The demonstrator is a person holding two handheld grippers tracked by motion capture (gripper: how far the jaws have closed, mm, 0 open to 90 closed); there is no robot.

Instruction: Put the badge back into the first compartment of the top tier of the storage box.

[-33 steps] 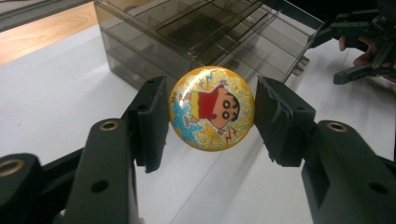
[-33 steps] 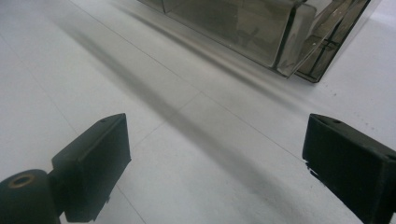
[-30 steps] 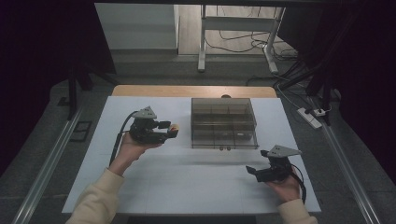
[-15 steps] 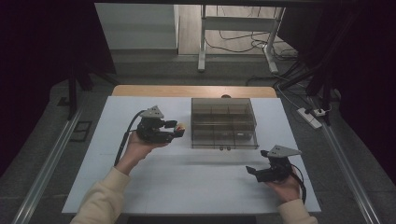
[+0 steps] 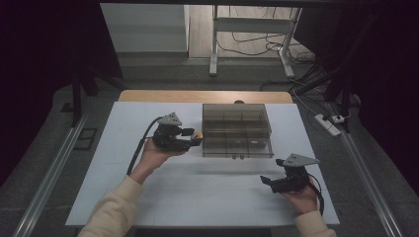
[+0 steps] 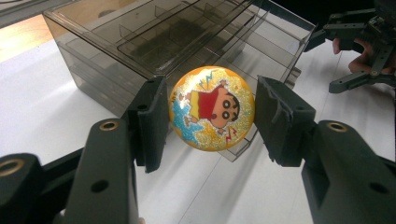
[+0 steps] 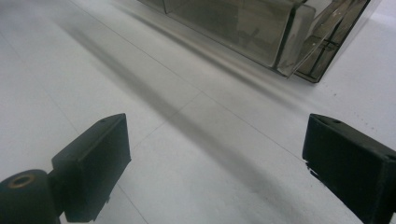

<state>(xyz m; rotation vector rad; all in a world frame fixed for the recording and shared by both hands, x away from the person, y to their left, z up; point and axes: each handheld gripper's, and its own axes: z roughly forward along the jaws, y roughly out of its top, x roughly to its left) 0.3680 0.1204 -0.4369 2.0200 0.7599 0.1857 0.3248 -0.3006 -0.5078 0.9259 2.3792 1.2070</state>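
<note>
Ball [image 6: 212,108]: probably light, hard, glossy, so likely slick and quick to roll or squirt out of a loose pinch. Best taken across the widest part, pads square on opposite sides, as now. Looks rigid, no denting visible at the pads; not judged fragile, though likely to bounce and run off if dropped

Round, orange-yellow, glittery finish, printed with a cartoon child in a red shirt, blue patch and small lightning marks around the figure. In the high view [image 5: 197,136] just a small orange-red spot at the tool tip

Left tool [image 6: 211,116] clamped on the ball, one pad each side at mid-height, print facing the camera. Held off the worktop [image 5: 148,197], just beside the left face of the box [image 5: 237,129], near its front corner. In the high view left tool [image 5: 195,139] pointing level toward the box

Box: smoked clear plastic, divided into compartments, stacked tray-like layers visible through the walls; compartments appear empty, though hard to be sure through the tint

Right tool [image 7: 215,154] with jaws wide apart, nothing between, low over bare worktop near the box's front right corner [image 7: 299,56]. In the high view right tool [image 5: 267,181] well apart from the ball, hand resting at the near edge
</note>
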